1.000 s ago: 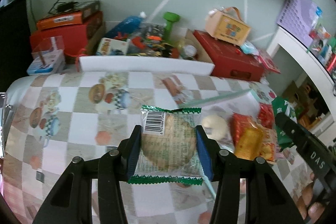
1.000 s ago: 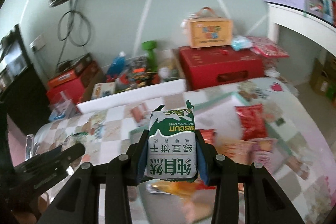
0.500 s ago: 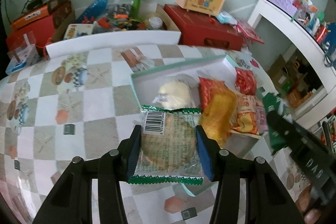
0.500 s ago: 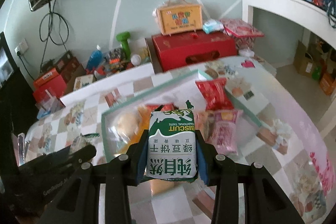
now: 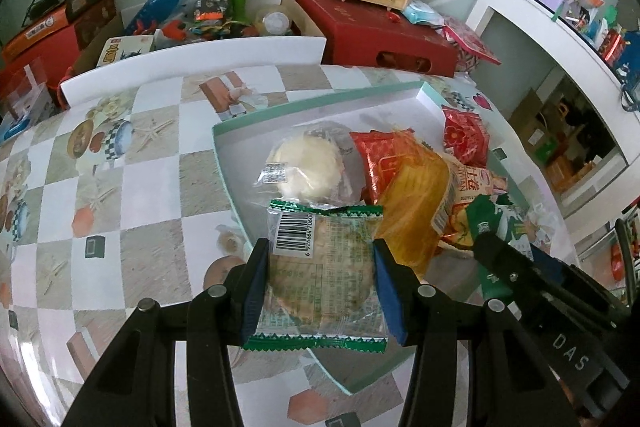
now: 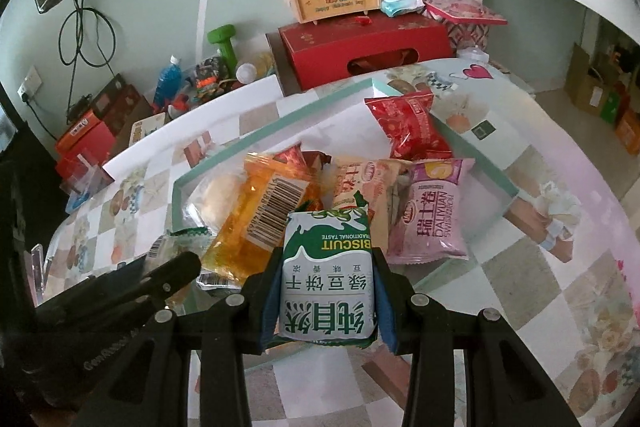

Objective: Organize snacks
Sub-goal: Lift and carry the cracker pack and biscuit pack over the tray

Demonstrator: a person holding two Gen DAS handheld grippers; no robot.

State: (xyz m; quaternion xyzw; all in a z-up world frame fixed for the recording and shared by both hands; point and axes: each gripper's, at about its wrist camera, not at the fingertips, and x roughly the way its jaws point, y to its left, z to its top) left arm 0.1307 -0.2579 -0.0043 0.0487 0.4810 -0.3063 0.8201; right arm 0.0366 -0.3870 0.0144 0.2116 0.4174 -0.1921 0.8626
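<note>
Jaws of the left gripper [image 5: 320, 283] are clamped on a clear, green-edged biscuit packet [image 5: 318, 277], the blue pads pressing its two sides, barcode facing up. The packet hangs over the near-left edge of the teal-rimmed tray [image 5: 224, 163], partly above the tray floor and partly above the checkered worktop [image 5: 132, 195]. Jaws of the right gripper [image 6: 326, 291] are closed on a green-and-white mung bean biscuit pack [image 6: 326, 279], its print upside down to the camera, held over the tray's near edge [image 6: 496, 179].

Just beyond the left gripper's packet lie a round pale pastry in clear wrap [image 5: 306, 167] and an orange packet [image 5: 416, 203], with a red packet [image 5: 378, 159] between and behind them. A pink packet [image 6: 430, 211] lies right of the right gripper's pack, and a red snack bag [image 6: 412, 123] sits toward the tray's far corner. The tray floor shows bare white along the far rim and the left side; the worktop left of the tray is open.

Each gripper's body cuts across the other's view and hides part of the tray. The tray's near corner is covered by the fingers, and the snacks under the orange packet are hard to make out.
</note>
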